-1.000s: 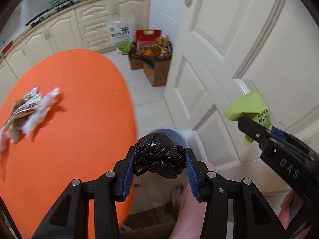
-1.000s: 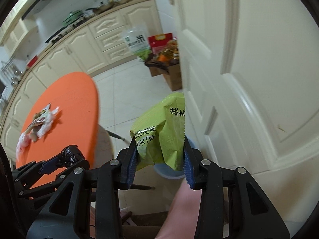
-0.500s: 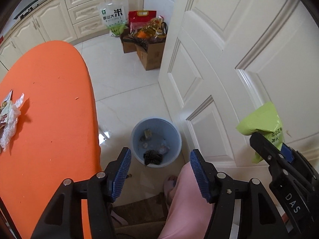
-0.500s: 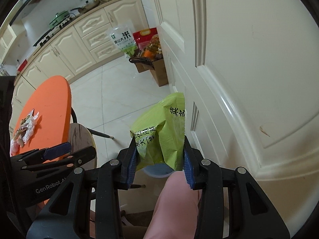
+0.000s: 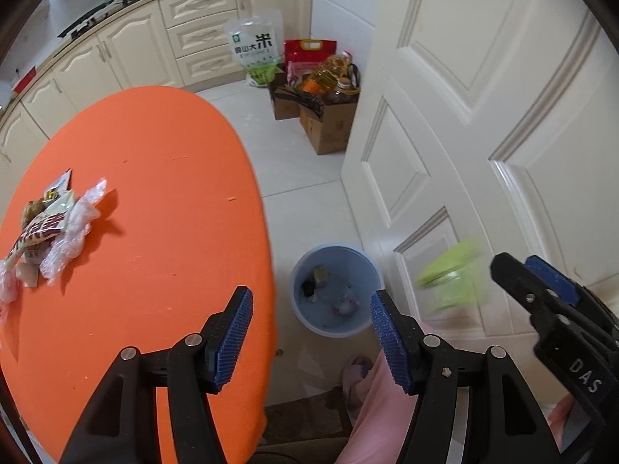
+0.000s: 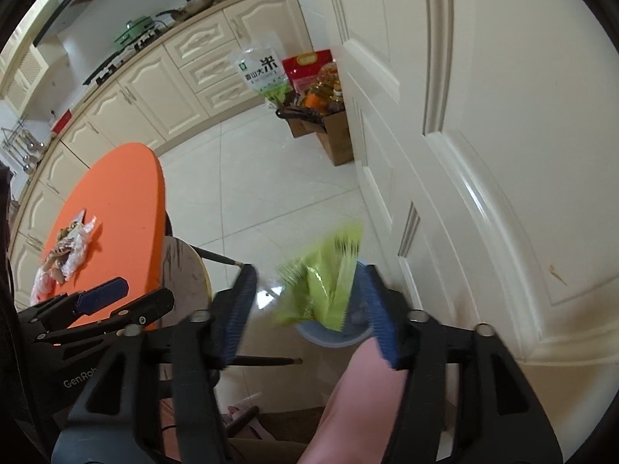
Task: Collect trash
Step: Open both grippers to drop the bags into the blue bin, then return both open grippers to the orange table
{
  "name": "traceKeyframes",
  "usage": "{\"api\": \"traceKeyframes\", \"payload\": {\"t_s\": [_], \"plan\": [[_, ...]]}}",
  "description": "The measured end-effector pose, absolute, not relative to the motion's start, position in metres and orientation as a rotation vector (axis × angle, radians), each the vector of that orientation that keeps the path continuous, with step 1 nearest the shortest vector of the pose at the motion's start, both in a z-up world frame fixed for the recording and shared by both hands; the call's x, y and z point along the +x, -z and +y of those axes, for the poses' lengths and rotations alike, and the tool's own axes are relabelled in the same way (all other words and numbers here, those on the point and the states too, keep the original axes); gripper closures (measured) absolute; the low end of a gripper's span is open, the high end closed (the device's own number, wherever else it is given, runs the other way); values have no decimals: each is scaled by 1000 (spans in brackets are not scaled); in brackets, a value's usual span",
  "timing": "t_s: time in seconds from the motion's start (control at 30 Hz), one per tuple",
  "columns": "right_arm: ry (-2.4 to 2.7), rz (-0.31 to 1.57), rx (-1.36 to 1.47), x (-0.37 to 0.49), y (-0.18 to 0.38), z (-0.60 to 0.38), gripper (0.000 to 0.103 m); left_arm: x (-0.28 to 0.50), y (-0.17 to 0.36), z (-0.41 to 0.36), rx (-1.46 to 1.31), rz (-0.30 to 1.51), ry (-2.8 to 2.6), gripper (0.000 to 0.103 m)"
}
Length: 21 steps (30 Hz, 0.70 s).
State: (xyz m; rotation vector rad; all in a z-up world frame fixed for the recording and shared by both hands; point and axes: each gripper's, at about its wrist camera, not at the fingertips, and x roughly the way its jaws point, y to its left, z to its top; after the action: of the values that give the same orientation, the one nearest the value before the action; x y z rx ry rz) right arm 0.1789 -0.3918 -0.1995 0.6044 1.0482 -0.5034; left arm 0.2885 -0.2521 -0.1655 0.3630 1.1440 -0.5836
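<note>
Both grippers angled steeply down above the bin point(image 5: 336, 294).
Left gripper point(image 5: 311, 338) gapes, empty; right gripper point(image 6: 311, 311) has just been opening, apparently freeing the wrapper point(image 6: 323, 290).

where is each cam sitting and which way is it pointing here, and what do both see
Left wrist: rides on the left gripper, aimed steeply down past its open, empty jaws at the blue bin and orange table; the right gripper and a pink-clad leg show.
Right wrist: rides on the right gripper, aimed down along the white door; its jaws have just been opening, with the blurred green wrapper loose between them above the bin; the left gripper shows.
Shared: bin, wrapper, table, its trash pile, door.
</note>
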Motion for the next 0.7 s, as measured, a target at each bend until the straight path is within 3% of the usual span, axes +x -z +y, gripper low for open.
{"api": "traceKeyframes", "payload": {"t_s": [0.7], "plan": [[471, 1024, 521, 180, 162, -340, 43, 260, 132, -169, 290, 1106, 566, 43]]}}
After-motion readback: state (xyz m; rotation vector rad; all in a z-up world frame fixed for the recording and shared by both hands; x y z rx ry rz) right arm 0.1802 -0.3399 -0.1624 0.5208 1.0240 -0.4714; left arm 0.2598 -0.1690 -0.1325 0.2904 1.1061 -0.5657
